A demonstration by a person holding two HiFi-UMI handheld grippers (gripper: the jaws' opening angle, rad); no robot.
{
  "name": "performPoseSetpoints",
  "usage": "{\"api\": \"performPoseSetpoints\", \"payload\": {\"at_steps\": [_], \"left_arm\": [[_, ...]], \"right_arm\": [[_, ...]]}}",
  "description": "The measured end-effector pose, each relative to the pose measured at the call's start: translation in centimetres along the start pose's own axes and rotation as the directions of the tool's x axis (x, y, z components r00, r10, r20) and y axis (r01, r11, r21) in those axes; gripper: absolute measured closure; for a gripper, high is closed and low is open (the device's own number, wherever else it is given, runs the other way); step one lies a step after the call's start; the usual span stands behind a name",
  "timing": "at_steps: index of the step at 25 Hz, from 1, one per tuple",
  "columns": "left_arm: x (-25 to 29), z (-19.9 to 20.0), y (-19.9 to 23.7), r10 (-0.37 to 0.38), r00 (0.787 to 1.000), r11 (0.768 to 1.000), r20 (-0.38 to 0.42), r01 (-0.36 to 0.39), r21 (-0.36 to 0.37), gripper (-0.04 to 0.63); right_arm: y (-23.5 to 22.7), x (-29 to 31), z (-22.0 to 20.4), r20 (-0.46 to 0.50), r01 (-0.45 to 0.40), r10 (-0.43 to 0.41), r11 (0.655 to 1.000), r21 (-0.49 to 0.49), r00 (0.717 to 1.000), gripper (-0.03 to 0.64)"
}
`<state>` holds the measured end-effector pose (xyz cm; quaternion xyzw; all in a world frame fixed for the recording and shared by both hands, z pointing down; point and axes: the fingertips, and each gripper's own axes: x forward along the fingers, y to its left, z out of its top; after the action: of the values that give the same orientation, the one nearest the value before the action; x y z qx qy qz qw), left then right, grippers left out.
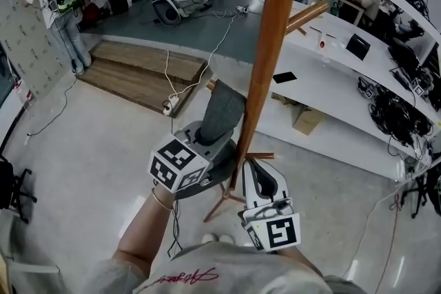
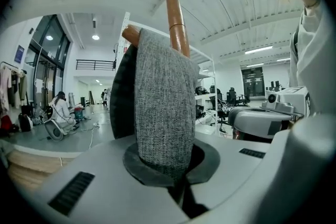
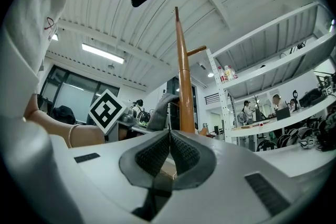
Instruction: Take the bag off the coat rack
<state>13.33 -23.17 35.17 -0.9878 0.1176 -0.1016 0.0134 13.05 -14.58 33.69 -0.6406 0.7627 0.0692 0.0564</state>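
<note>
While I watch from above, my left gripper [image 1: 204,133] has its fingers pinching the lower end of the grey bag [image 1: 222,109]. The bag stands up just beside the pole of the coat rack [image 1: 274,51], its top against a short peg [image 2: 131,35]. My right gripper [image 1: 252,169], near the pole's other side, has its fingers pressed together, empty.

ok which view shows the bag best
The left gripper view: the bag fills it, pinched in the left tongs. Head view shows it smaller, from above; right gripper view only a small part.
</note>
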Motion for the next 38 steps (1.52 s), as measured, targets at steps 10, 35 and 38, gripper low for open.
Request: {"api": "performPoseSetpoints", "payload": {"at_steps": [10,35,38], "left_arm": [[-0.8,1.4,0.3,0.064,0.996,0.998,0.067,-0.065,0.02,0.578],[-6.1,5.1,3.9,0.207,0.957,0.976,0.203,-0.186,-0.116,0.578],[-7.2,5.1,4.0,0.233,0.95,0.97,0.209,-0.212,-0.121,0.578]], "right_arm": [[-0.3,0.2,0.1,0.002,0.005,-0.005,1.0,-0.001,1.0,0.6],[0.8,1.1,-0.1,0.01,-0.044,0.044,0.999,0.011,0.999,0.6],[1.4,1.4,-0.2,0.01,-0.067,0.067,0.998,0.016,0.998,0.6]]}}
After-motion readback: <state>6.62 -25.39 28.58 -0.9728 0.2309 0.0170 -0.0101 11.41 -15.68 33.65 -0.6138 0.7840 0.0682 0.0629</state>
